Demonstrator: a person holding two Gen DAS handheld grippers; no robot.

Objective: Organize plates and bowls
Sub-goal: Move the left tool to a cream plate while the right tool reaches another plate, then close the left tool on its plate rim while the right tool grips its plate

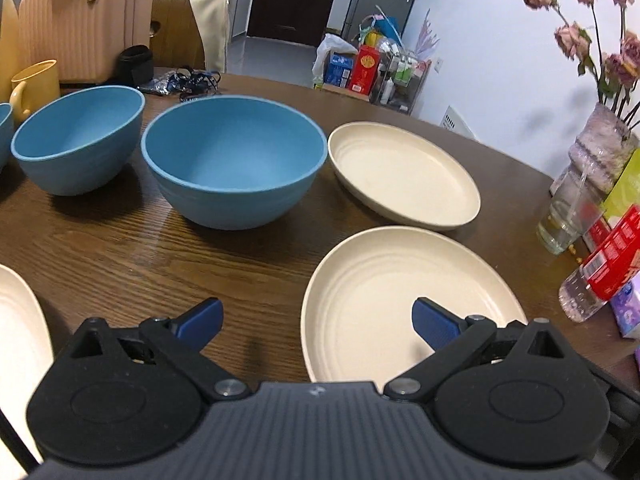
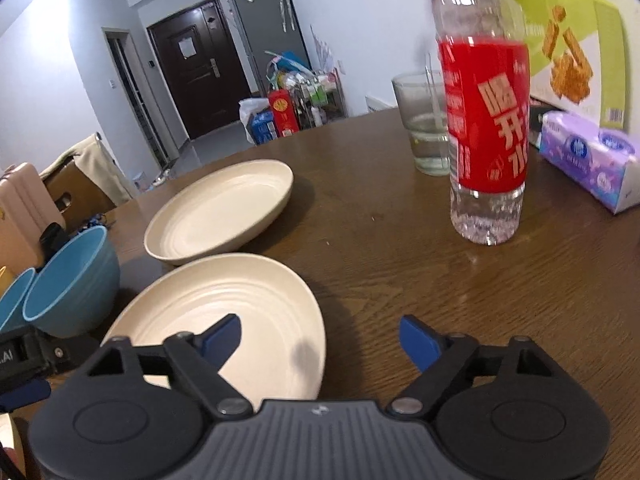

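Here both tools, left tool [image 1: 318, 326] and right tool [image 2: 320, 342], gape empty.

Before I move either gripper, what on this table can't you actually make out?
- Left wrist view: a third cream plate is cut off by the left edge; a third blue bowl shows only a sliver there.
- Left wrist view: the near cream plate has its front rim hidden behind the left gripper.
- Right wrist view: the red-labelled water bottle is blurred; its cap is cut off at the top.
- Right wrist view: the right gripper hides the table directly below it.
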